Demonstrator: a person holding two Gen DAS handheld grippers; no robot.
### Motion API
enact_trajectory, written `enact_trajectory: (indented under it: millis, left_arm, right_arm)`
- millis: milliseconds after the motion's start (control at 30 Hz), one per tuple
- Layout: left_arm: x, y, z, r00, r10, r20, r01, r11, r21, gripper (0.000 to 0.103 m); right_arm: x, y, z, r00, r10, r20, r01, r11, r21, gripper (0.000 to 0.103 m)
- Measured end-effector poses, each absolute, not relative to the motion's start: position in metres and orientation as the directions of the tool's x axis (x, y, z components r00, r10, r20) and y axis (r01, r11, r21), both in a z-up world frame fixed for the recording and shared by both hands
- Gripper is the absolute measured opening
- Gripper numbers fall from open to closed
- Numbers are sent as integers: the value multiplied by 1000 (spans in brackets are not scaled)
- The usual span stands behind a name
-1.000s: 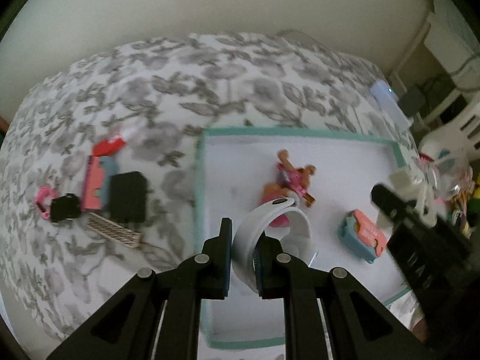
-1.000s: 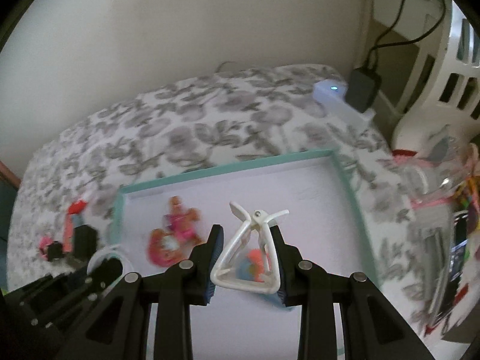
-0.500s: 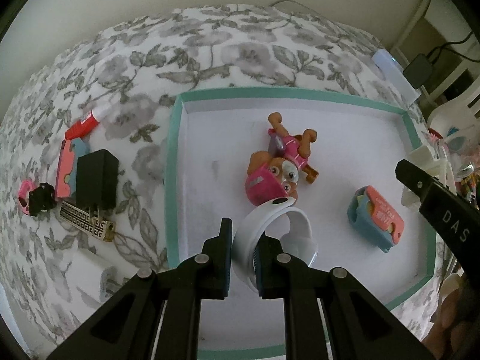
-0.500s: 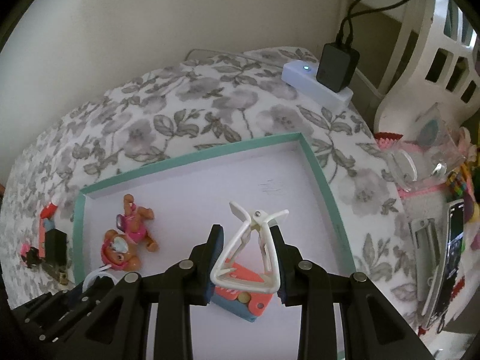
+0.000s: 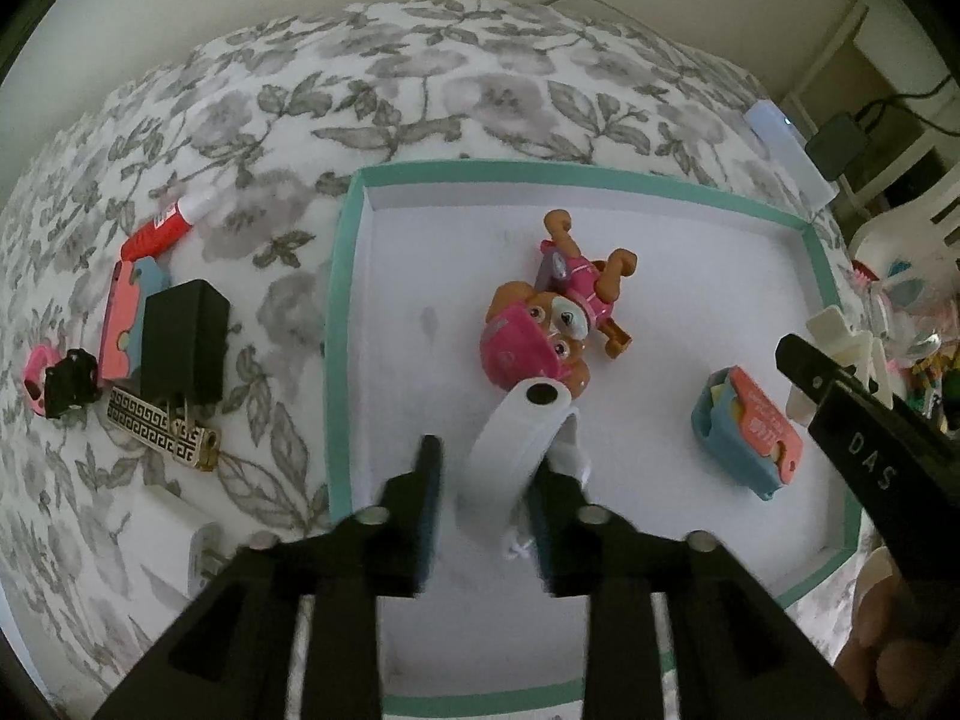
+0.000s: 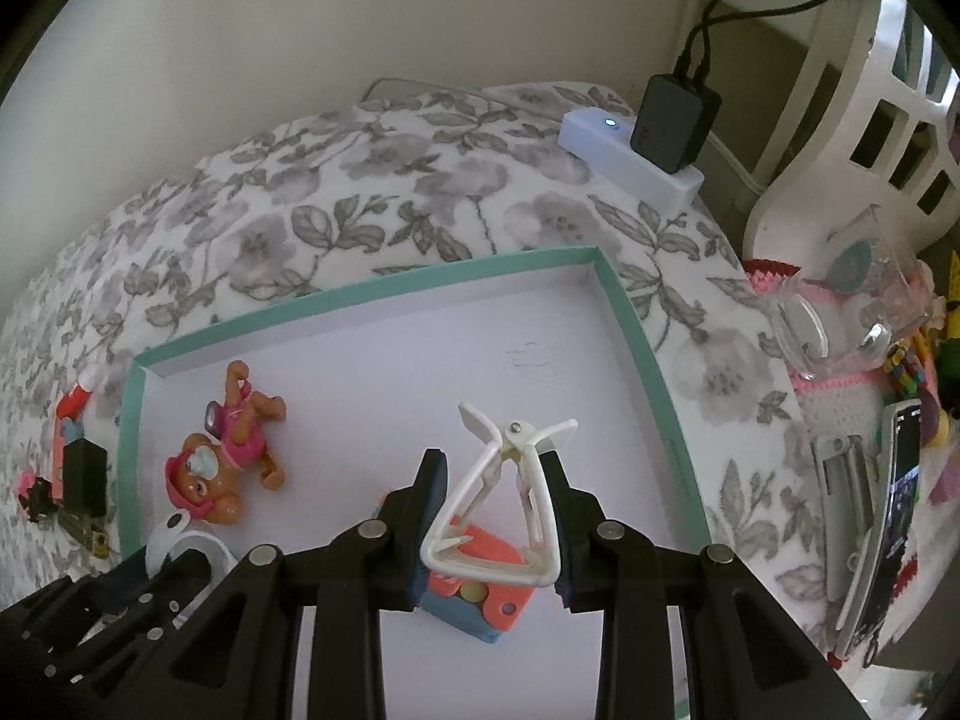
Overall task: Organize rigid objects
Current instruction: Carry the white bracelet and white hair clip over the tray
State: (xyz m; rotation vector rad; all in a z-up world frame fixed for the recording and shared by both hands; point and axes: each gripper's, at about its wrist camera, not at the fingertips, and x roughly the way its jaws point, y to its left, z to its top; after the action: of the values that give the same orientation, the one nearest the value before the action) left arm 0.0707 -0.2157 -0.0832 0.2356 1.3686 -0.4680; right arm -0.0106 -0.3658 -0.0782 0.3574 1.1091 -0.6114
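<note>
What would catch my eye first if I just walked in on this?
Probably the pink-and-orange toy puppy lying inside the teal-rimmed white tray on the flowered cloth. Next, the white band between the opening jaws of the left hand-held gripper, and the white clip squeezed in the right hand-held gripper.

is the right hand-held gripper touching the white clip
Touching. In the right wrist view the right hand-held gripper has both pads pressed against the sides of the white clip, holding it above the teal tray.
</note>
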Motion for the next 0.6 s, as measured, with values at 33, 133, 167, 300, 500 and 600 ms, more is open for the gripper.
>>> enact_trajectory:
  millis: [33, 133, 167, 300, 500, 600]
  left_arm:
    - [71, -215, -82, 129, -188, -974, 448, 887, -112, 38]
    - [70, -214, -78, 134, -200, -971, 449, 885, -121, 38]
    - [70, -214, -77, 132, -204, -970, 449, 885, -125, 38]
    - [71, -212, -70, 135, -221, -966, 447, 883, -140, 40]
    - [72, -205, -53, 178, -236, -955, 443, 886, -136, 49]
    - [73, -203, -47, 197, -245, -949, 444, 885, -136, 49]
  right_arm:
    - [-10, -365, -78, 307, -277, -910, 618, 786, -31, 33]
    - [-9, -363, -79, 299, -277, -913, 610, 792, -40, 33]
    - [-8, -362, -79, 298, -272, -915, 607, 794, -39, 33]
    - [-8, -361, -75, 309, -250, -918, 597, 802, -17, 34]
    - [-7, -357, -60, 334, -271, -903, 587, 809, -26, 49]
    - [-7, -356, -53, 340, -280, -898, 584, 811, -31, 49]
